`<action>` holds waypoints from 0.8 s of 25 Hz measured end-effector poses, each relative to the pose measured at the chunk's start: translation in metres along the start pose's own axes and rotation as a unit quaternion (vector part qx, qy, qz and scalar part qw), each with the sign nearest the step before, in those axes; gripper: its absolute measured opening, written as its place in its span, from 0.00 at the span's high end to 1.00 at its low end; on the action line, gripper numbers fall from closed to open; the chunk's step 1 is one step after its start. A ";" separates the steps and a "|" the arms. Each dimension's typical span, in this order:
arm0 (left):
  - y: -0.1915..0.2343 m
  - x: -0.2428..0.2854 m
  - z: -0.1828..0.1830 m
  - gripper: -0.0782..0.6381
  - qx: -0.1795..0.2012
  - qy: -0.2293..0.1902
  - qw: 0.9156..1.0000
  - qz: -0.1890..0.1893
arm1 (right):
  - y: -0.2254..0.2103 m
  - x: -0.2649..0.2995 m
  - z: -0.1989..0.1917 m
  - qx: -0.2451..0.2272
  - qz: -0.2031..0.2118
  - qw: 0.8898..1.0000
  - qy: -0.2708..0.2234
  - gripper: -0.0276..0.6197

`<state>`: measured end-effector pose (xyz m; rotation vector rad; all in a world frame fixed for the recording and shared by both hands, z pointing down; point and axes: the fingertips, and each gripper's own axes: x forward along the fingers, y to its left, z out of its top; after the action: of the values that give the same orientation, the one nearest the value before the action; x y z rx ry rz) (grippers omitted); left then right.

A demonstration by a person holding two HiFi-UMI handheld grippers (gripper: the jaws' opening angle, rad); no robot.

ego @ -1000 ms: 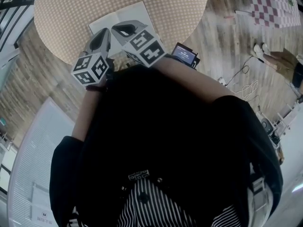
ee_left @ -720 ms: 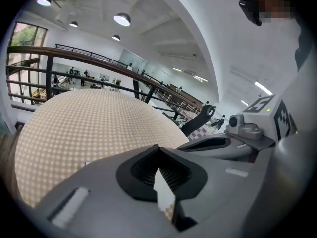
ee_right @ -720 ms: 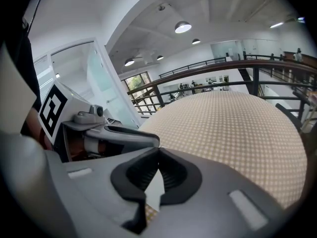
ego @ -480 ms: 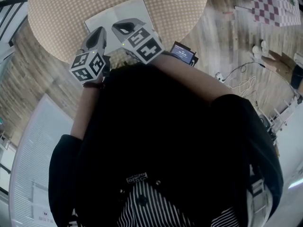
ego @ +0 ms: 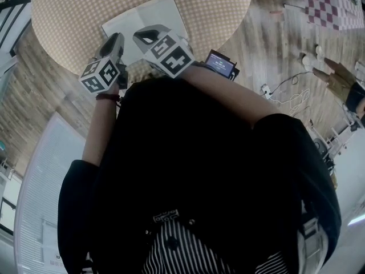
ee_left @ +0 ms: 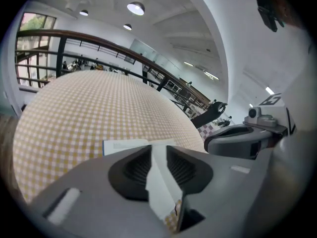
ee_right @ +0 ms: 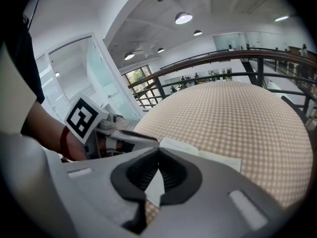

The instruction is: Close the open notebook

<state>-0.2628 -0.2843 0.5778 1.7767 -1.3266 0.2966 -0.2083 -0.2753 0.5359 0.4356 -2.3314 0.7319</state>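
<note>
The open notebook (ego: 145, 21) lies flat, white pages up, on the round checked table (ego: 211, 10), toward its near side. My left gripper (ego: 117, 39) hangs over the notebook's near left corner. Its jaws have just been opening and stand a narrow gap apart, with nothing between them. In the left gripper view (ee_left: 158, 148) the white page (ee_left: 124, 145) shows through that gap. My right gripper (ego: 149, 35) hovers over the near edge of the pages. In the right gripper view its tips (ee_right: 158, 150) meet, empty, with the notebook (ee_right: 208, 156) just beyond.
A small device with a lit screen (ego: 221, 65) sits on the wooden floor by the table's near right edge. Cables (ego: 291, 99) and a checked mat (ego: 331, 7) lie farther right. A dark railing (ee_right: 213, 58) runs behind the table.
Both grippers have sunk closer to the table. The left one has also drifted a little left and nearer the table's edge.
</note>
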 end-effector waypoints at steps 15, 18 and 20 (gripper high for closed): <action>0.072 0.020 -0.105 0.31 -0.092 0.119 0.988 0.031 | -0.012 -0.004 -0.008 0.034 -0.018 0.999 0.013 0.95; 0.066 0.024 -0.101 0.39 -0.095 0.118 0.988 0.016 | -0.016 -0.005 -0.006 0.032 -0.016 0.999 0.011 0.95; 0.067 0.022 -0.099 0.49 -0.098 0.110 0.989 0.014 | -0.010 -0.001 -0.006 0.030 -0.014 0.999 0.011 0.95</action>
<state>-0.2826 -0.2277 0.6827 1.5172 -1.1807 0.3545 -0.1997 -0.2794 0.5431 0.4836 -2.2839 0.7923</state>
